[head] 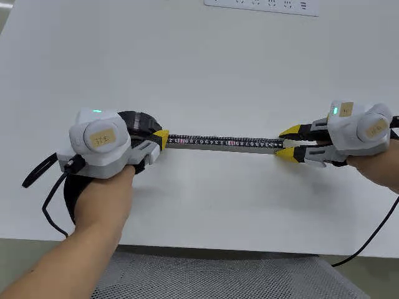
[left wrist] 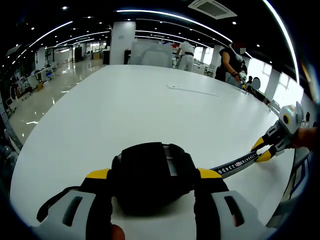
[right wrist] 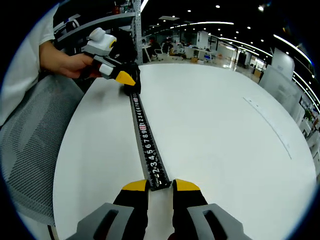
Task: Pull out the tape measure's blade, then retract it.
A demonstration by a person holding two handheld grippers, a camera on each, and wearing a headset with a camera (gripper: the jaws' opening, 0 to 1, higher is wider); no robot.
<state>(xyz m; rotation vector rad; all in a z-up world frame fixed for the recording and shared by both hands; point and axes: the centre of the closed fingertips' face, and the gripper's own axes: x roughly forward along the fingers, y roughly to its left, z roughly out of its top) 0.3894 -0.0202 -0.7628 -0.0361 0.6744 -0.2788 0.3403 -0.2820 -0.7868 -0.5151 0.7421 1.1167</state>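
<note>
The black tape measure case (head: 142, 123) sits on the white table (head: 206, 68), and my left gripper (head: 156, 142) is shut around it. In the left gripper view the case (left wrist: 152, 175) fills the gap between the yellow fingertips (left wrist: 98, 173). The blade (head: 224, 142), with its numbers showing, runs straight to the right from the case, low over the table. My right gripper (head: 287, 143) is shut on the blade's end. In the right gripper view the blade (right wrist: 145, 135) runs from the blade tip (right wrist: 159, 182) away to the case (right wrist: 132, 89) and the left gripper (right wrist: 116, 74).
A white strip (head: 262, 5) lies at the table's far edge. A grey mesh chair (head: 218, 277) stands at the near edge. A black strap (head: 37, 171) and a cable (head: 53, 208) trail from the left gripper. People stand beyond the table (left wrist: 230, 62).
</note>
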